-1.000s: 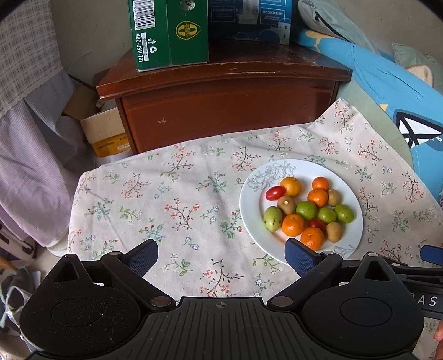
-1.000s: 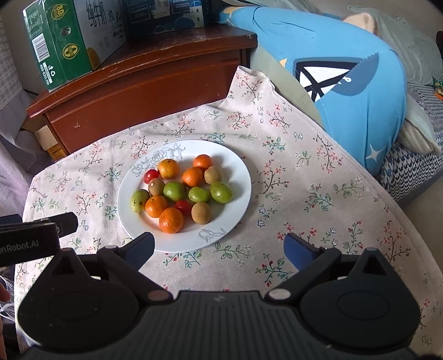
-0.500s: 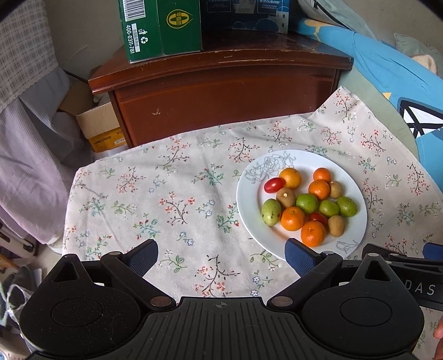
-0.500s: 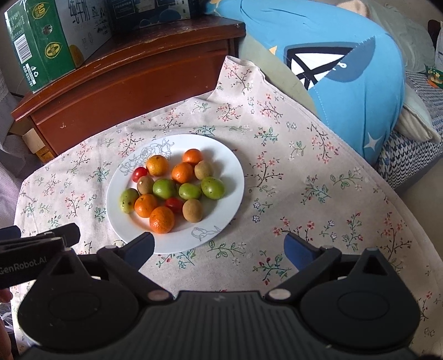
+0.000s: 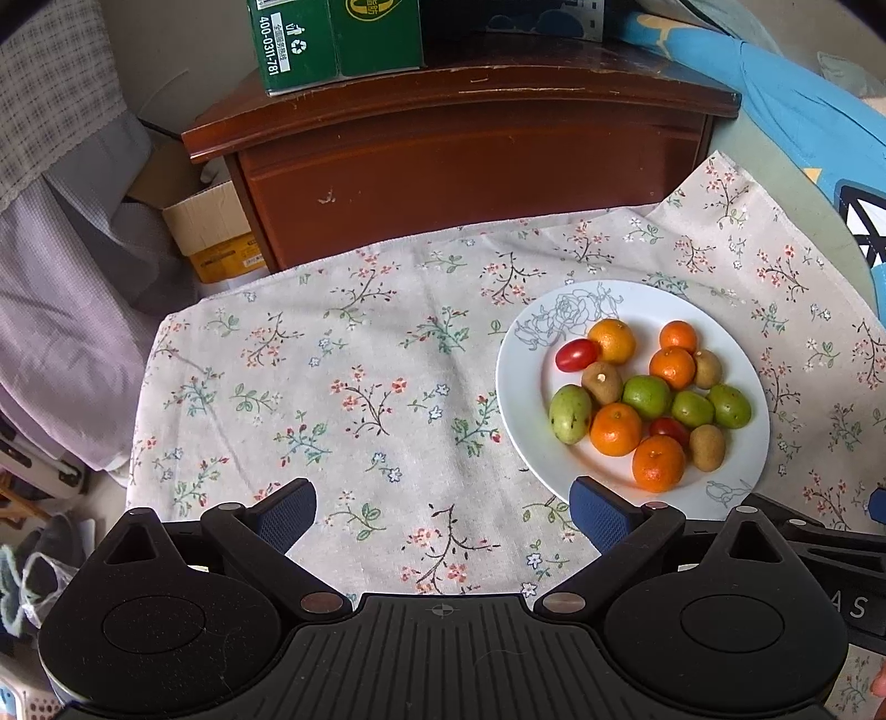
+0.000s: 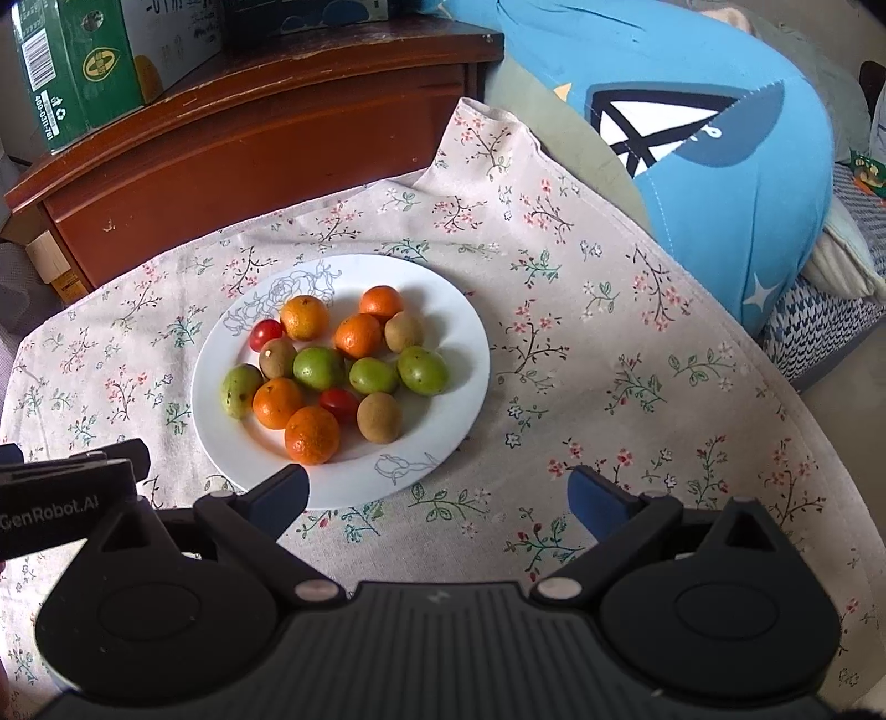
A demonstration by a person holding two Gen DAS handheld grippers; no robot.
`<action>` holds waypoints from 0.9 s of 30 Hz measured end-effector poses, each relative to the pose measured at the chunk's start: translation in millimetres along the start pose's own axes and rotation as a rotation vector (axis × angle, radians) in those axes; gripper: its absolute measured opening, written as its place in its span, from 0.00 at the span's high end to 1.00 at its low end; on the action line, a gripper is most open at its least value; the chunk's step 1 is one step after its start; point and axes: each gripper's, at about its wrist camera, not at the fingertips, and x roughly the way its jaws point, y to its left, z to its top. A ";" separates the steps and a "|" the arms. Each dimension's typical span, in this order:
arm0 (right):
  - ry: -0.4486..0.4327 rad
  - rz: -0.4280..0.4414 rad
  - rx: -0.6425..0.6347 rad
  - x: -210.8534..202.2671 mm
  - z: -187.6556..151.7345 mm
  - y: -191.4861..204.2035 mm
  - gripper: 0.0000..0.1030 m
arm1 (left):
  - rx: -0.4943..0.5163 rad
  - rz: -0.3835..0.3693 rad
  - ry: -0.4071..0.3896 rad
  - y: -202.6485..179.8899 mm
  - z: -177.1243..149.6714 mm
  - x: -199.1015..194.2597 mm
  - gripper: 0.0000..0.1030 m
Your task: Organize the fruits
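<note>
A white plate (image 5: 520, 382) (image 6: 459, 343) on a floral cloth holds several fruits: oranges (image 5: 658, 463) (image 6: 312, 434), green fruits (image 5: 570, 414) (image 6: 318, 368), brown kiwis (image 5: 707, 447) (image 6: 379, 417) and red cherry tomatoes (image 5: 576, 354) (image 6: 266, 334). My left gripper (image 5: 443, 509) is open and empty, above the cloth left of the plate. My right gripper (image 6: 437, 493) is open and empty, just in front of the plate's near rim. The left gripper's side shows in the right wrist view (image 6: 66, 493).
The floral cloth (image 5: 343, 387) (image 6: 609, 354) covers the table. A brown wooden cabinet (image 5: 470, 149) stands behind, with a green carton (image 5: 332, 39) on top. A blue plush cushion (image 6: 709, 144) lies at the right. Cardboard boxes (image 5: 216, 232) and hanging clothes are at the left.
Both grippers have lifted and pulled back a little, so the plate sits lower and farther in each view. Both stay open. The fruits have not moved.
</note>
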 end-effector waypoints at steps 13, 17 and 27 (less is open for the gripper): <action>0.004 -0.011 0.005 6.4 2.1 1.6 0.03 | -0.002 0.011 0.010 -1.5 1.8 8.1 0.04; 0.006 -0.007 0.003 7.7 2.5 2.8 0.03 | -0.001 0.017 0.010 -1.0 2.0 9.4 0.04; 0.016 -0.009 0.002 12.7 2.8 4.4 0.03 | 0.016 0.027 0.015 -1.7 2.9 13.2 0.04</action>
